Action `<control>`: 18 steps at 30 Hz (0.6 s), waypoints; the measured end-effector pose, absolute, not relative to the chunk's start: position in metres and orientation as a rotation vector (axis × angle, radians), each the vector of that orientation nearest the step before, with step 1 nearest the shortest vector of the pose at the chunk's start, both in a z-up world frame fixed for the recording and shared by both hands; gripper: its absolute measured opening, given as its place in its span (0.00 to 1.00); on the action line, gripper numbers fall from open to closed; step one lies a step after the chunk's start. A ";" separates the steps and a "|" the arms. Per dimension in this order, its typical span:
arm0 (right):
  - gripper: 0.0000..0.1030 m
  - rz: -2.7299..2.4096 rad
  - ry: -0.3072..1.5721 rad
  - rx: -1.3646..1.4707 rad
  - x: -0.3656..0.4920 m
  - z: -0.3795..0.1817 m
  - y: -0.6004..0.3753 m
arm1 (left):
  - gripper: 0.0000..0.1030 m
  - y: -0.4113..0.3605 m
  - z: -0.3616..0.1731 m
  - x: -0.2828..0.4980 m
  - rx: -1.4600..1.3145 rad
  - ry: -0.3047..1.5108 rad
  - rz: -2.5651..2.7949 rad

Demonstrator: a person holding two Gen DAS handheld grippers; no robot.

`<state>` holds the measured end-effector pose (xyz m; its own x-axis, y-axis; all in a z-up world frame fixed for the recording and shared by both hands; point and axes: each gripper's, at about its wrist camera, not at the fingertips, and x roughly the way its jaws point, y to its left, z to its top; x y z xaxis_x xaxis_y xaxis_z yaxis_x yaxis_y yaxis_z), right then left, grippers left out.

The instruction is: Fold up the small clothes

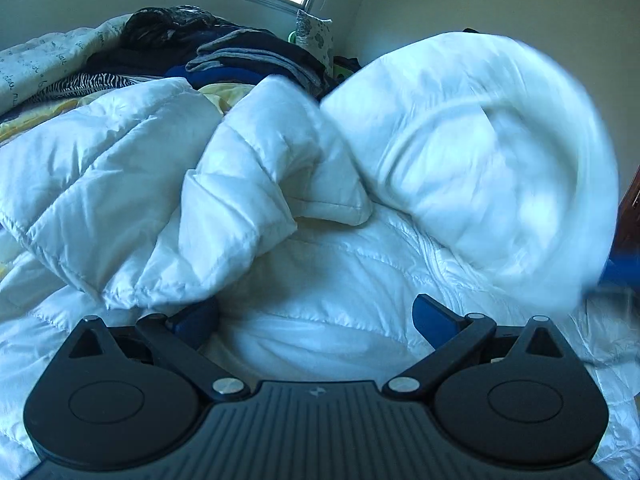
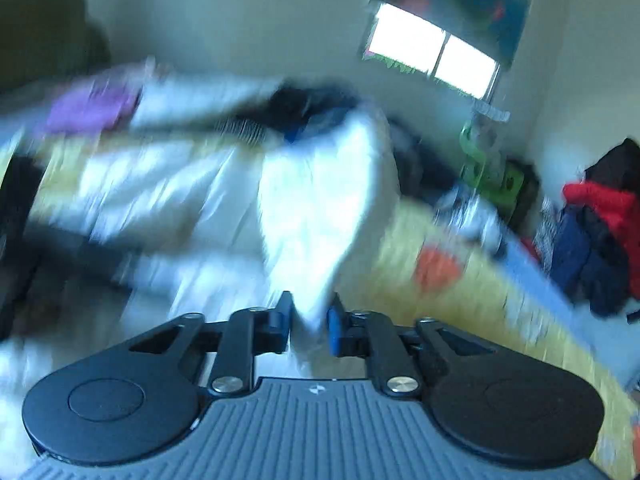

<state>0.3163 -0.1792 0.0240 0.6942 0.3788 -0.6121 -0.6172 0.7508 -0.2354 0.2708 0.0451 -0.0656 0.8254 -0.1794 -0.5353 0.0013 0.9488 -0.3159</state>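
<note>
Much blur; right claw (image 2: 310, 326) pinches white jacket (image 2: 320, 216).

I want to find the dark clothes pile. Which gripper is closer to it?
Cannot tell for sure. The left gripper rests open on the white puffer jacket, pile of dark clothes beyond it. The right gripper clamps white fabric.

Left claw (image 1: 316, 320): black linkages, silver rivets (blue pads), ribbed grey housing.
</note>
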 end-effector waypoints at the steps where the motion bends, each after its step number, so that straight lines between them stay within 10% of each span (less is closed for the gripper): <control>1: 0.51 0.546 0.619 -0.409 0.312 0.015 -0.185 | 1.00 0.045 -0.066 0.271 -0.310 0.594 -0.097; 3: 0.70 0.490 0.696 -0.263 0.306 0.005 -0.200 | 1.00 0.044 -0.065 0.269 -0.294 0.601 -0.091; 10: 0.86 0.484 0.754 0.306 0.276 0.002 -0.242 | 1.00 0.029 -0.029 0.278 -0.027 0.598 0.204; 18: 0.87 0.505 0.811 0.771 0.275 -0.029 -0.262 | 1.00 -0.005 -0.056 0.294 0.566 0.556 0.368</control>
